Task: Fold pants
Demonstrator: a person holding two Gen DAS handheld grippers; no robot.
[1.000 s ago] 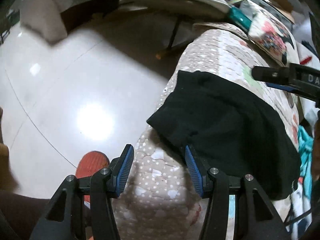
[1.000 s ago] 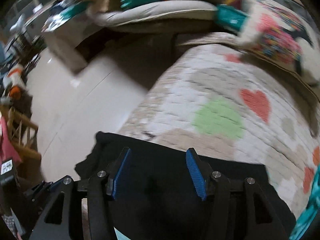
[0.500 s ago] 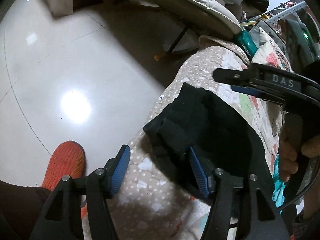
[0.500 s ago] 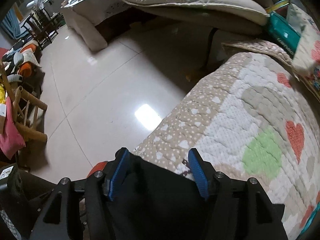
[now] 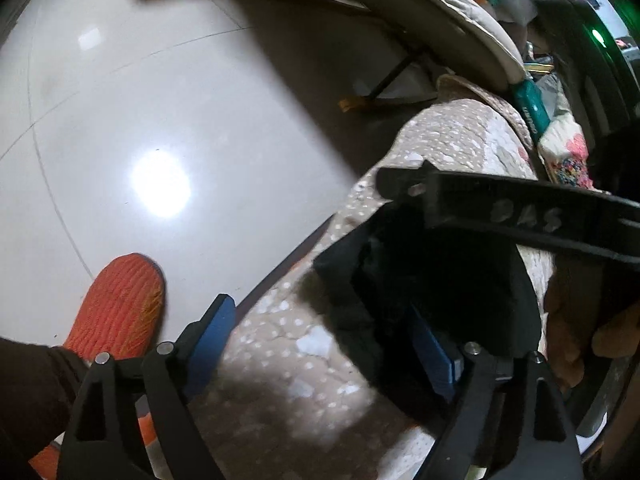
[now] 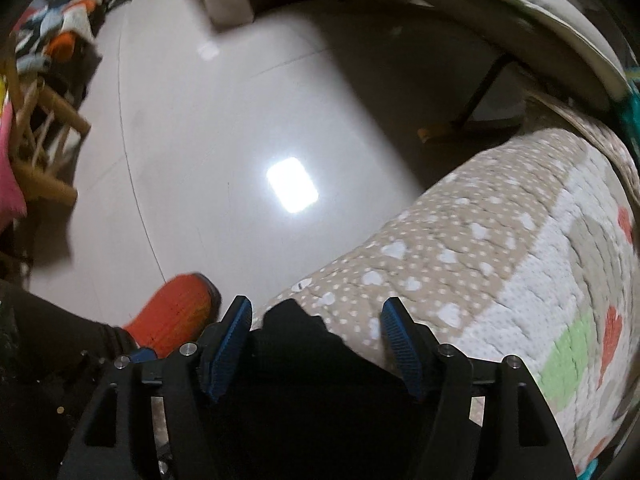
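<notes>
I judge I'm mid-fold: my left hand-held gripper [image 5: 324,336] gapes wide, empty, beside the black pants [image 5: 440,280] bunched on the heart quilt [image 6: 500,264], my right hand-held gripper [image 6: 316,340] also wide above them; next, grip an edge.

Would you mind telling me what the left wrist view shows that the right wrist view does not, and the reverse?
Only the left wrist view shows the right hand-held gripper from outside, reaching over the black pants, with the person's hand behind it. Only the right wrist view shows the wooden chair, the green patch and red hearts on the quilt. Both show the pants, quilt, glossy floor and orange slipper.
</notes>
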